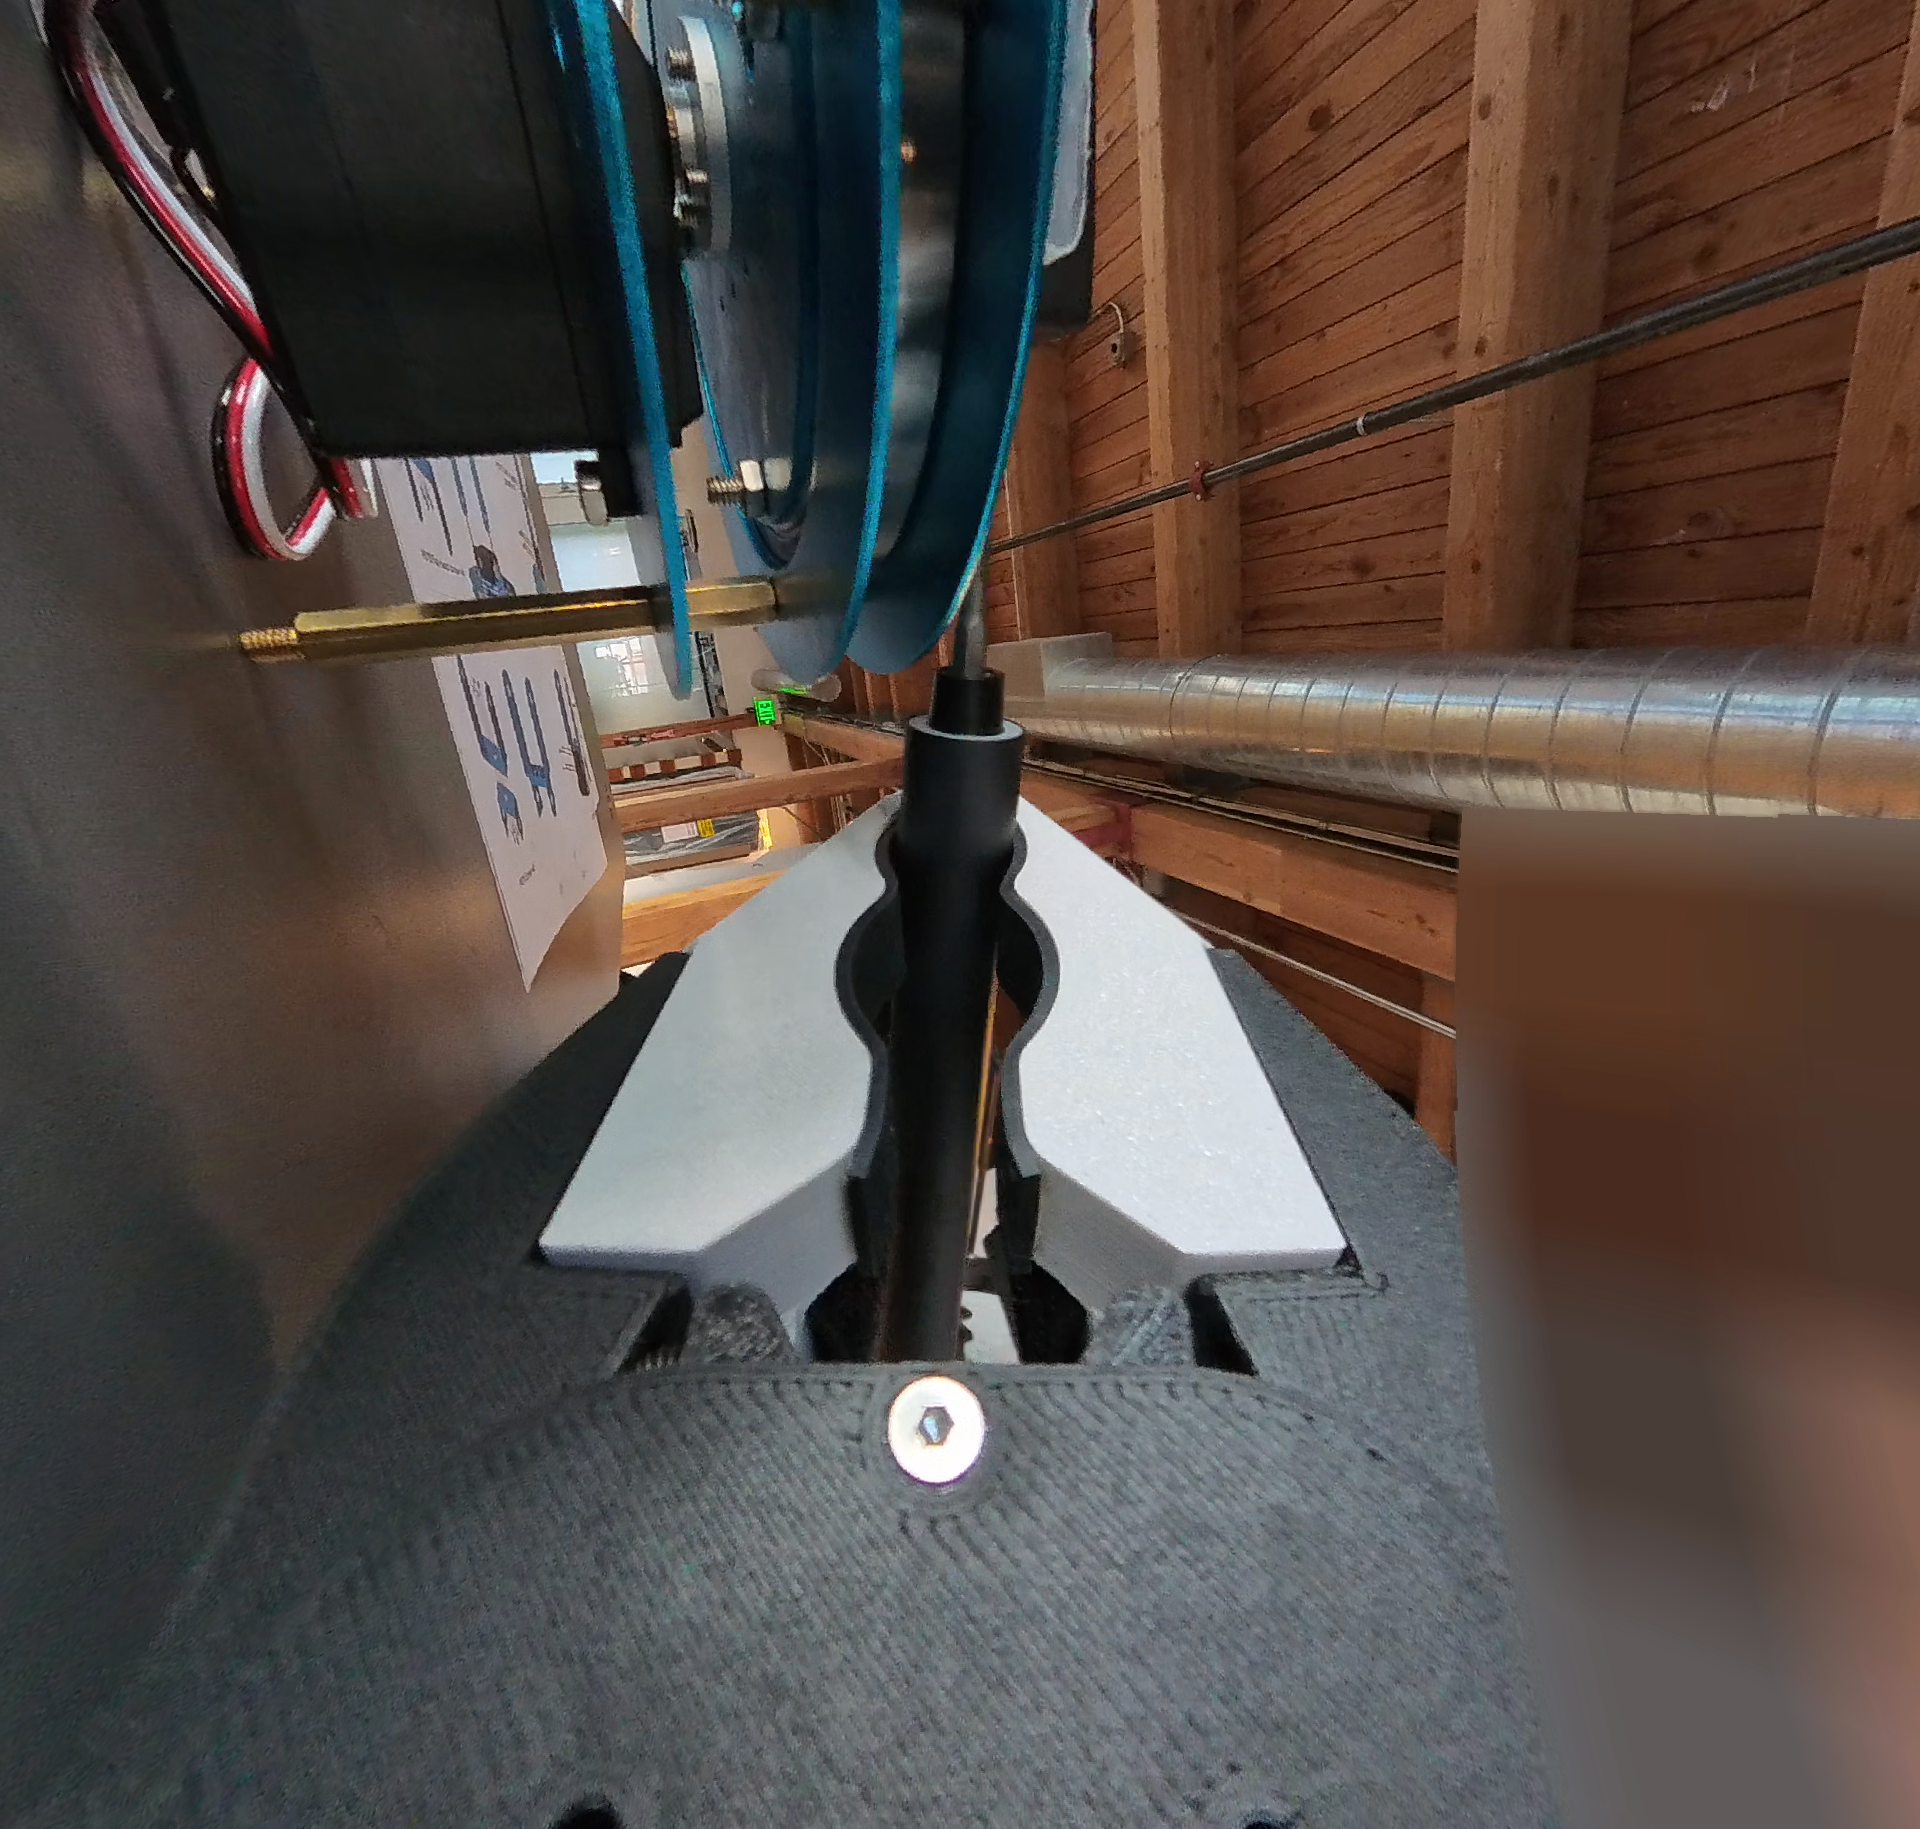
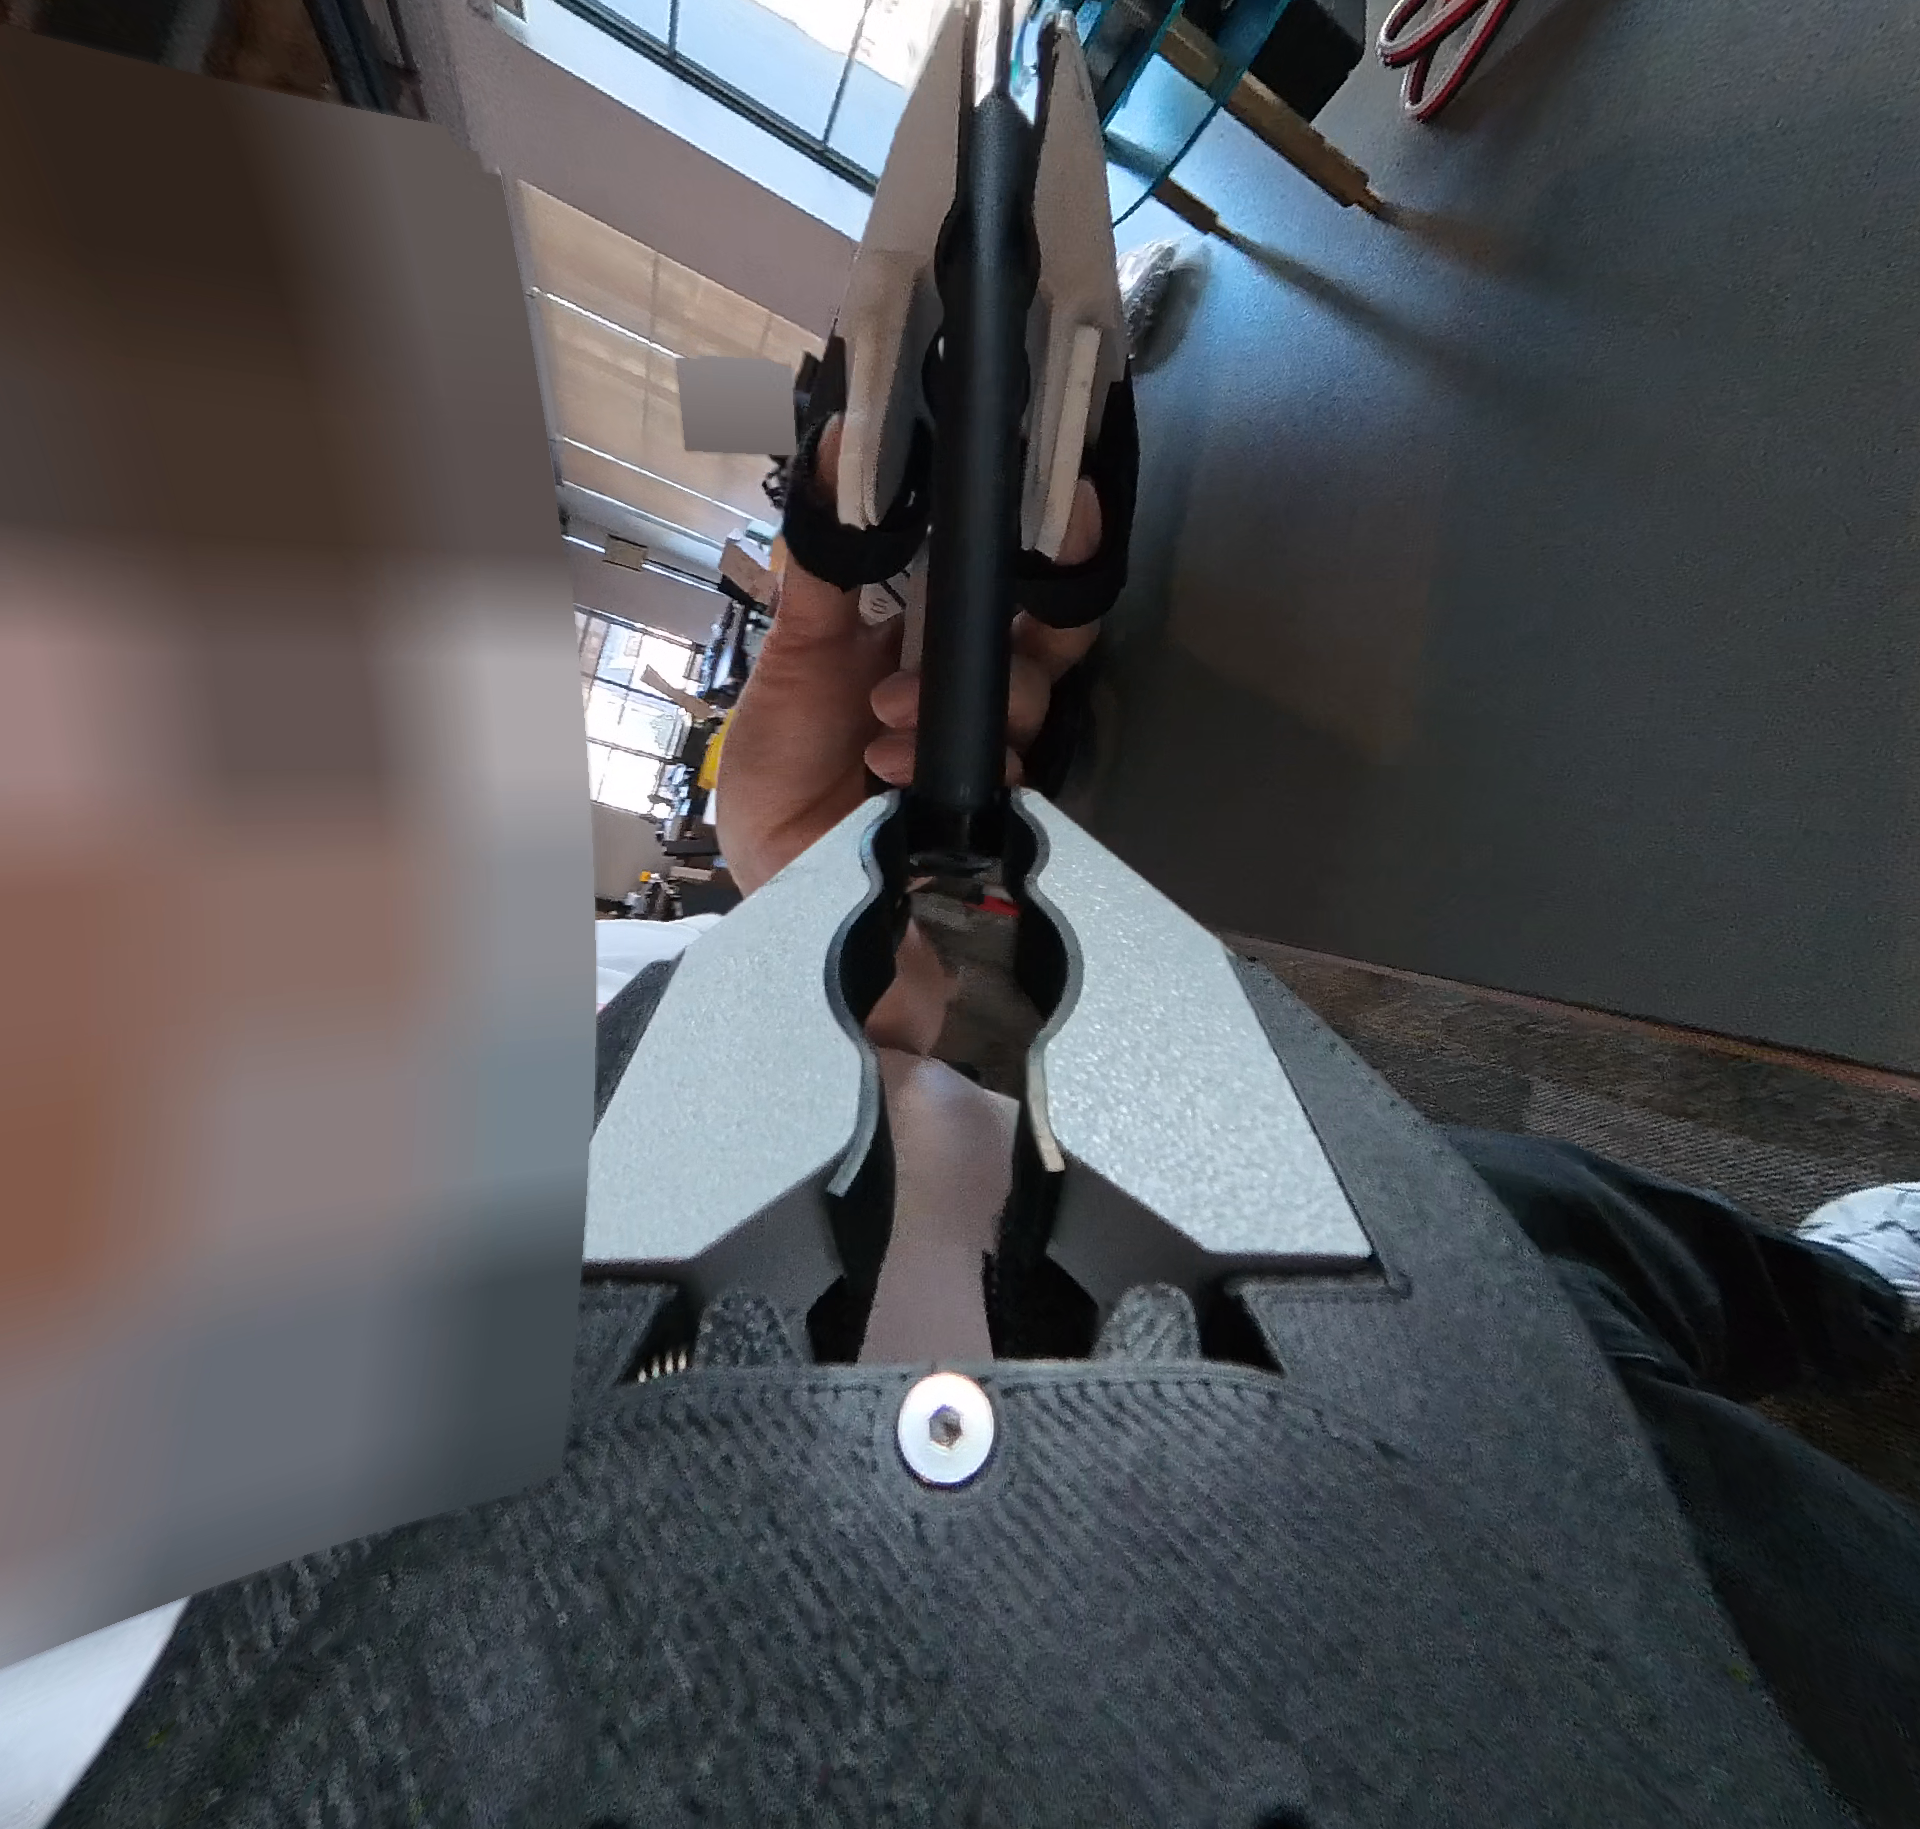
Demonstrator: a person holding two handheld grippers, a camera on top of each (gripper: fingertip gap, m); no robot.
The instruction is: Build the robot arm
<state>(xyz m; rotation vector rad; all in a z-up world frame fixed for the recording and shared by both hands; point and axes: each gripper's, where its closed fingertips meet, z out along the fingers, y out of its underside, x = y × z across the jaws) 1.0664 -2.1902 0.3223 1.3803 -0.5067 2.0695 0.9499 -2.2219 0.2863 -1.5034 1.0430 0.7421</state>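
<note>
In the left wrist view my left gripper (image 1: 961,813) is shut on the black handle of a screwdriver (image 1: 956,948). Its thin shaft (image 1: 971,626) reaches up to the rim of a blue plate assembly (image 1: 883,273). The assembly carries a black servo block (image 1: 416,221), a brass standoff (image 1: 520,621) and red, white and black wires (image 1: 260,449). In the right wrist view my right gripper (image 2: 954,823) has its fingertips closed around the rear end of the same screwdriver (image 2: 971,532). The left gripper (image 2: 1013,23) shows farther off, with a hand (image 2: 790,740) behind it.
A grey panel (image 1: 156,844) stands close on the left with a printed sheet (image 1: 520,761) on it. A silver duct (image 1: 1455,730) and a wooden ceiling (image 1: 1351,325) lie beyond. In the right wrist view, a dark trouser leg (image 2: 1662,1312) and a shoe (image 2: 1870,1229) are at lower right. Spacing between my two grippers at the tips: around 12 centimeters.
</note>
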